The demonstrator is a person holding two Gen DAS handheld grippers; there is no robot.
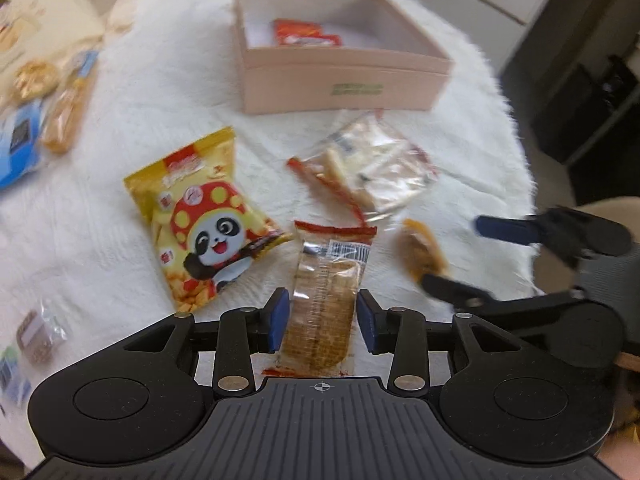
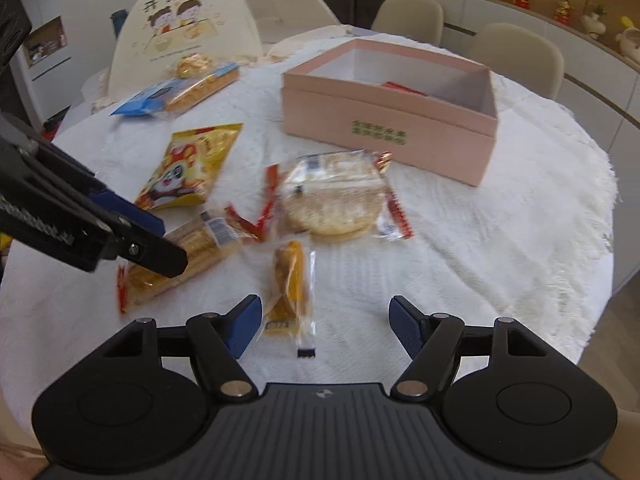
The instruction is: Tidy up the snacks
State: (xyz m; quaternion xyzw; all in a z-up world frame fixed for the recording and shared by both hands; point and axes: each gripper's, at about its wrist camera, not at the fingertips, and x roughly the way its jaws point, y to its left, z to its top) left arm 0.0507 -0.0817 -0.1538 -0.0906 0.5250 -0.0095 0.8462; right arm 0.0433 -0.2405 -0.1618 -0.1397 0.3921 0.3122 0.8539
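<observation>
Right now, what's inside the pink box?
The pink box holds one red snack packet on its white floor. In the right wrist view the near wall hides most of the floor; only a red edge shows.

One pink box (image 2: 384, 136), two grippers, roughly nine wrapped snacks on the white cloth (image 2: 500, 240).

Pink box (image 2: 384, 128) with green lettering; yellow snack bag (image 1: 208, 220) printed with a red-hatted panda; white fluffy worktop (image 2: 480, 248); blue packet (image 2: 148, 102).
</observation>
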